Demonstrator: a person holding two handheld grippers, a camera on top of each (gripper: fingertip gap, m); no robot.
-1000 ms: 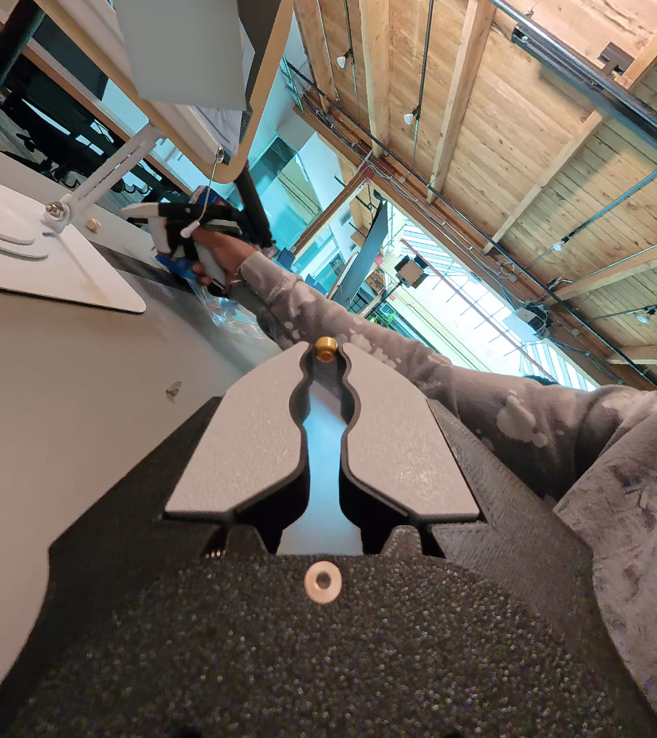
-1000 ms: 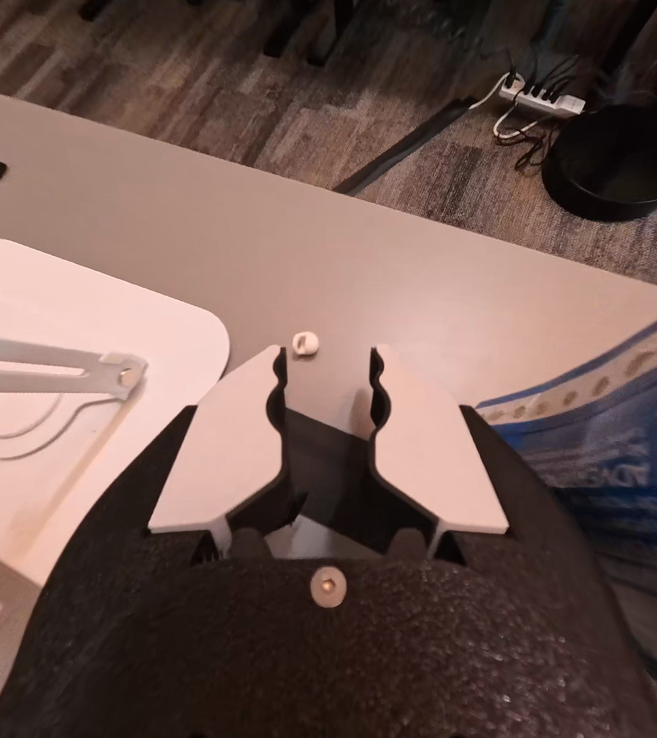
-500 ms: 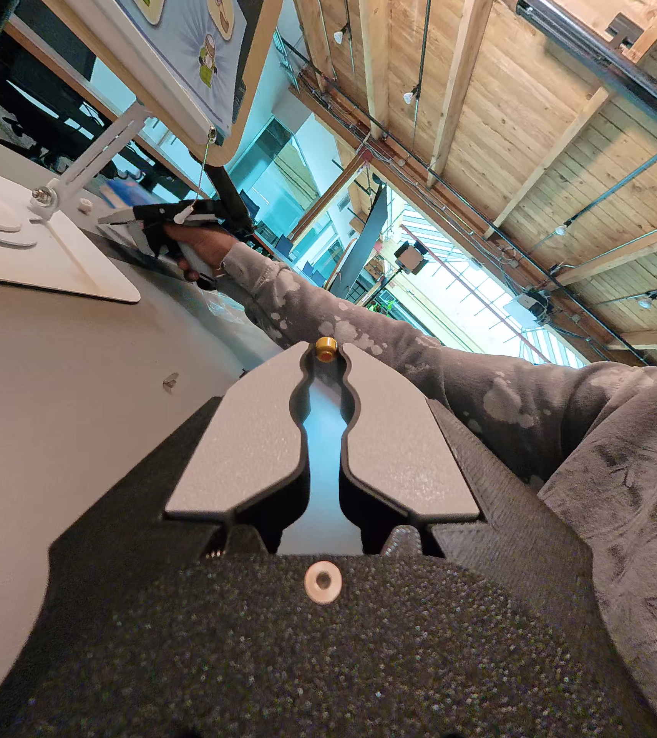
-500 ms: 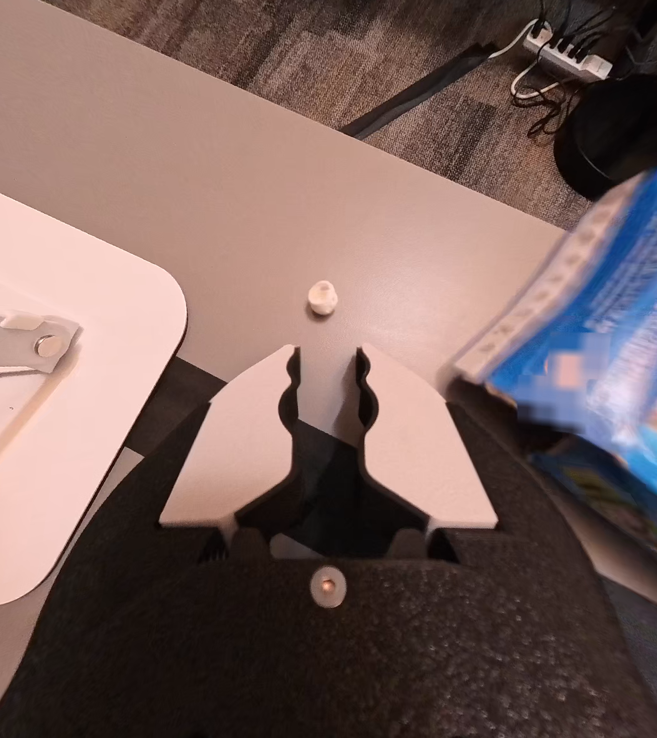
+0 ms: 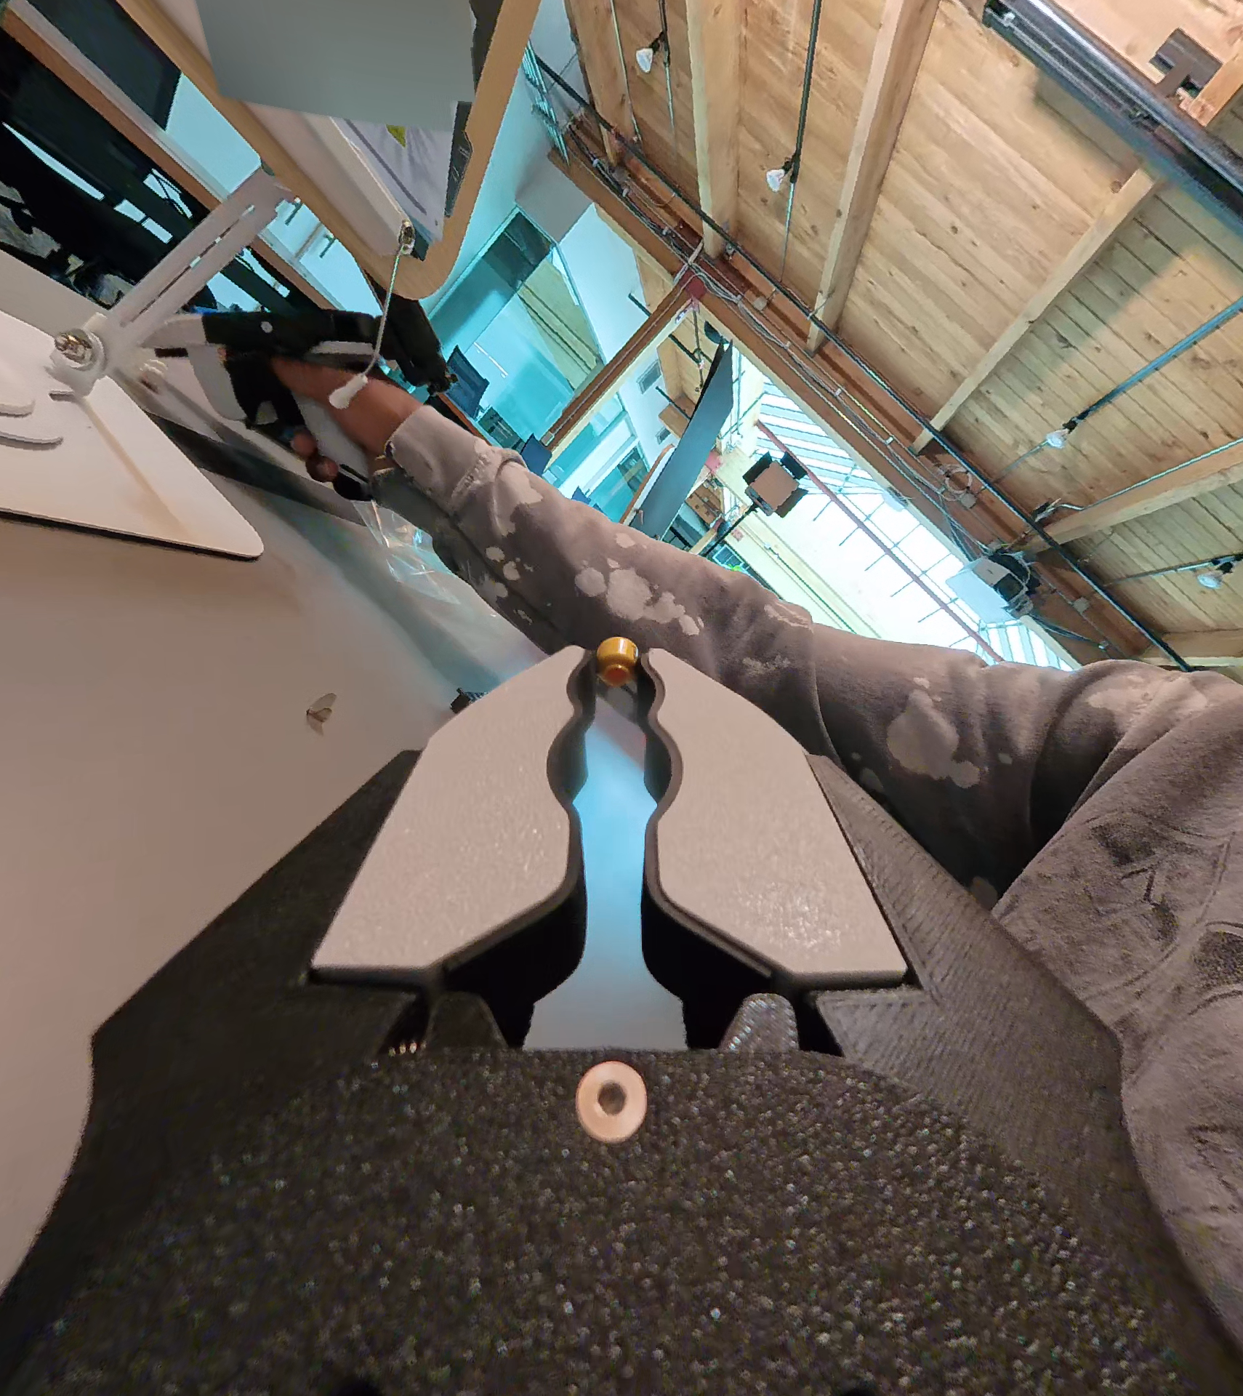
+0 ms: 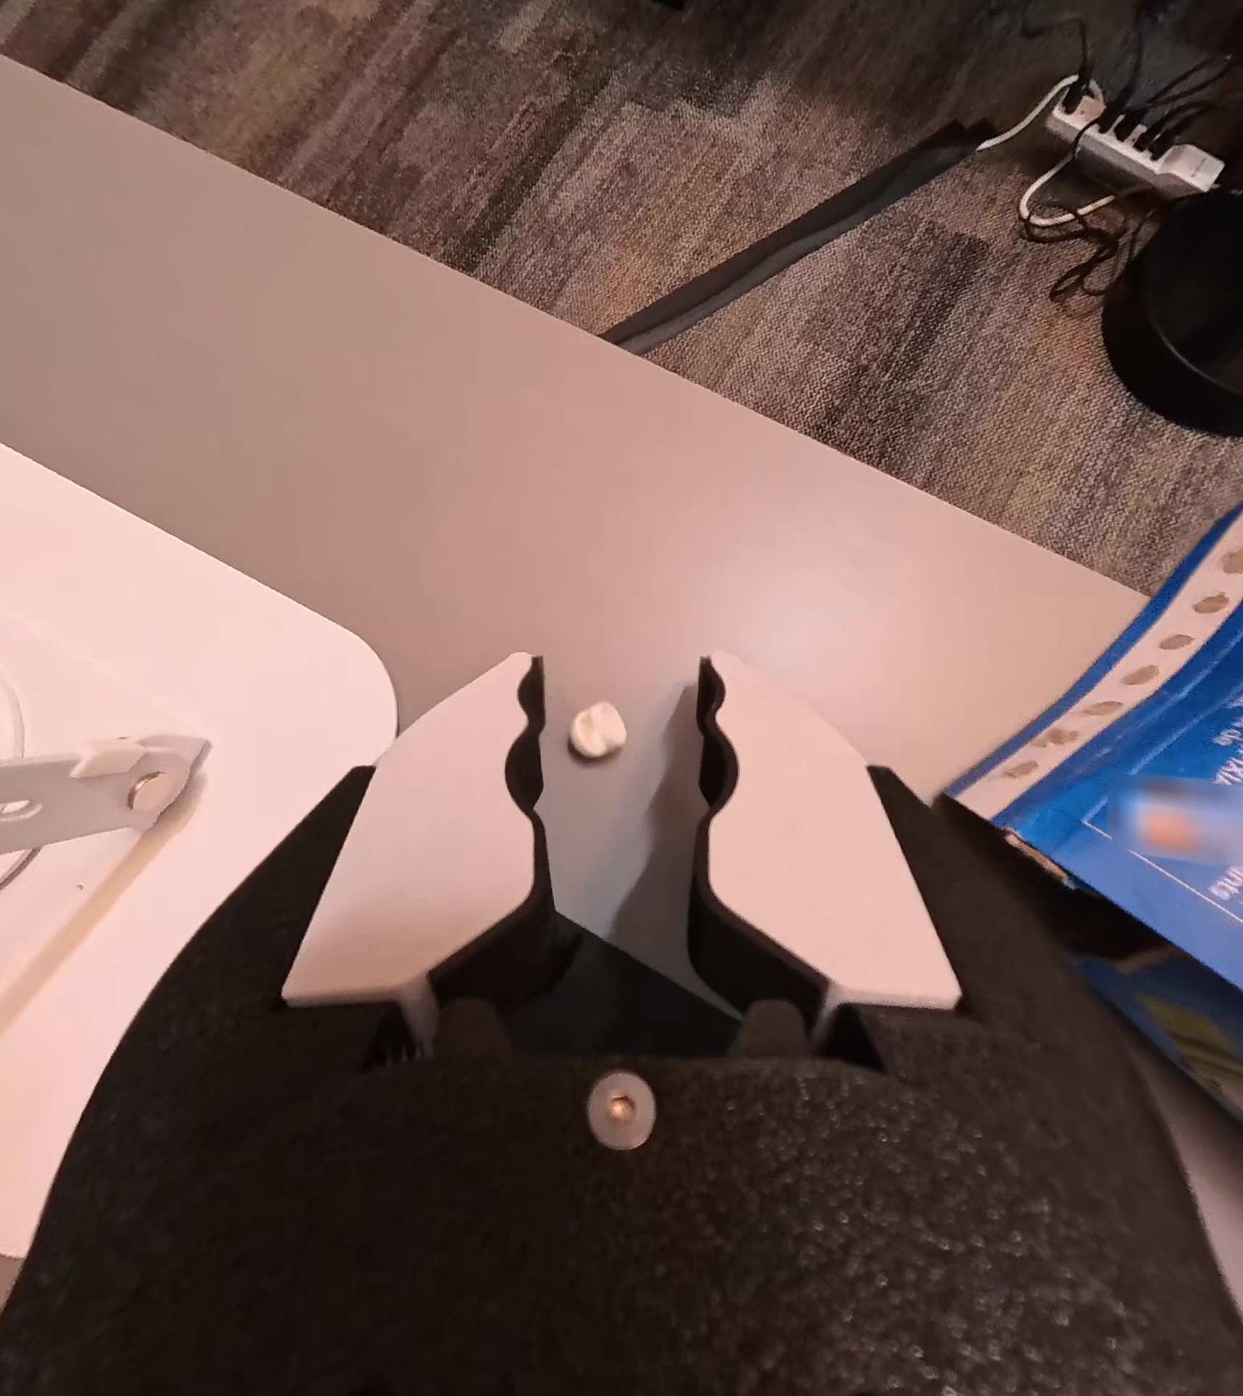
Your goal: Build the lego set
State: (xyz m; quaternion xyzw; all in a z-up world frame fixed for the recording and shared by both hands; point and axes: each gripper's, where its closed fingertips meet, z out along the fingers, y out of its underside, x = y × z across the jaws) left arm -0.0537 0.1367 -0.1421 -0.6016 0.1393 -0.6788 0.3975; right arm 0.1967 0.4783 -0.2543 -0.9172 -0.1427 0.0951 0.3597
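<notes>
Left gripper [image 5: 616, 665] pinches yellow piece [image 5: 617, 659]; blue box [image 6: 1200, 793] bears print.

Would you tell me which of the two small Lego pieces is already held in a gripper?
The yellow-orange piece, pinched at the left gripper tips. The white piece lies loose on the table between the open right gripper fingers.

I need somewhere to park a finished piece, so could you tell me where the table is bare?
The table is bare between the white base plate and its far edge. It is crowded near the right gripper: small white piece, blue box.
</notes>
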